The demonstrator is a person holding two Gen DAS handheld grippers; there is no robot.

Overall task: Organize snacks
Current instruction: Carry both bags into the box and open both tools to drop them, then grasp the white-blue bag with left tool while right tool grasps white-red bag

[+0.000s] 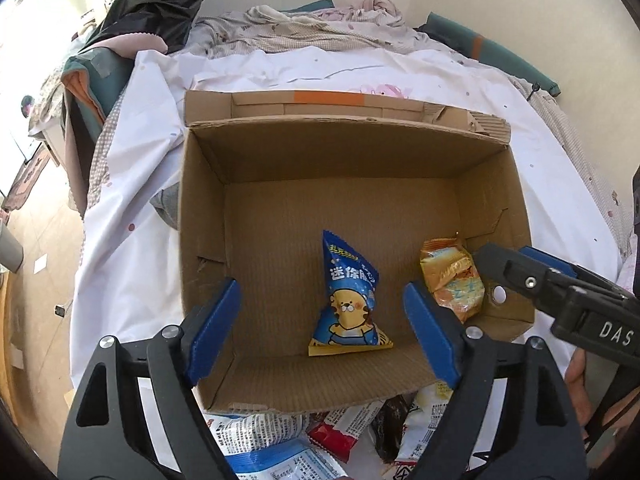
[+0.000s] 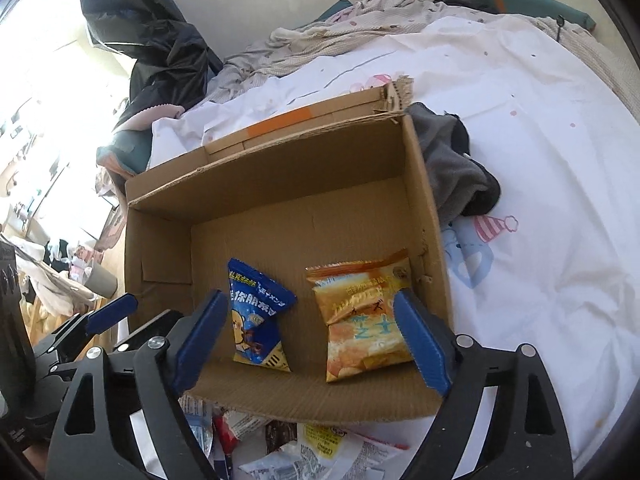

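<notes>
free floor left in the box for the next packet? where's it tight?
Free: the cardboard box floor behind and left of the blue snack bag, up to the far and left walls. Tight: the right near corner, where the orange snack bag lies, and the heap of loose packets outside the near wall.

White printed bedsheet, the landmark, spread wide. Grey garment crumpled on the sheet. Rumpled checked bedding heaped along its far edge. Black plastic bag at its far-left corner. Teal pillow at its far-right corner.
</notes>
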